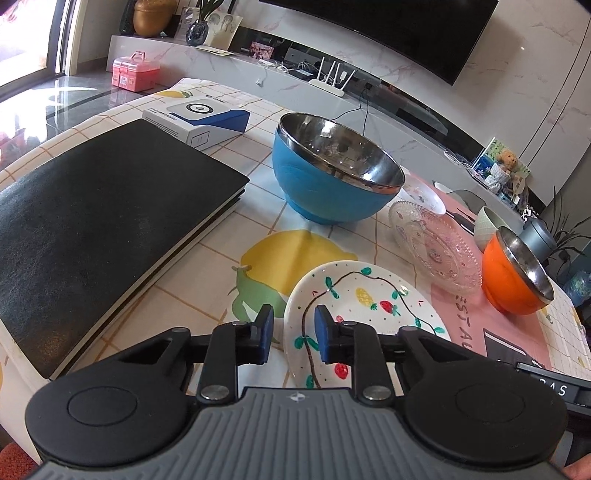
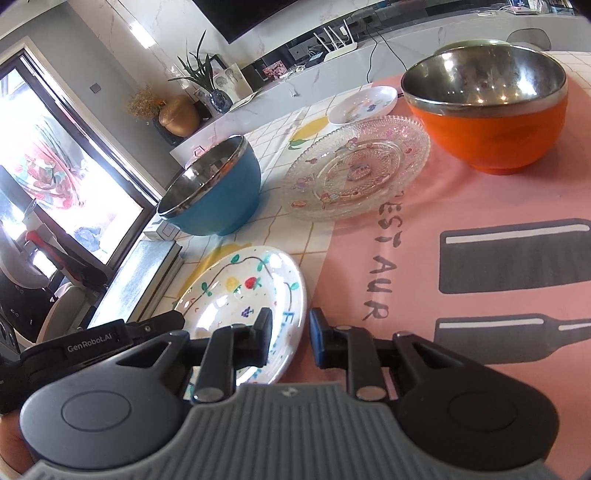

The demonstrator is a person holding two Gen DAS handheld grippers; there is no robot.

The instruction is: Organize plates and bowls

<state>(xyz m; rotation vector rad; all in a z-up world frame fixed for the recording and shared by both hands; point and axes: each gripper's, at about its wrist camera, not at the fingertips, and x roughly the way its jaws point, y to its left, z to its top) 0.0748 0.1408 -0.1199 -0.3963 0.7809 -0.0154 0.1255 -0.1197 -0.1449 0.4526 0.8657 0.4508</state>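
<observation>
White painted plate (image 1: 364,314) lies flat, its opposite rims straddled by the narrowly parted, unclamped left tool (image 1: 293,332) and right tool (image 2: 290,338)

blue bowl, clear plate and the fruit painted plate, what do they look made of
Blue bowl: likely stainless steel inside, mirror-bright with reflections; matte blue shell, possibly plastic or coated.
Clear plate: pressed glass by the look, transparent with a beaded rim, though clear plastic is possible.
Fruit painted plate: probably glazed ceramic, opaque white with glossy highlights over hand-painted fruit.

Marble wall (image 1: 524,74) with a dark TV (image 1: 388,33) above a long white console (image 1: 236,62); bright window (image 2: 55,177) at left, glossy floor (image 1: 44,107).
</observation>
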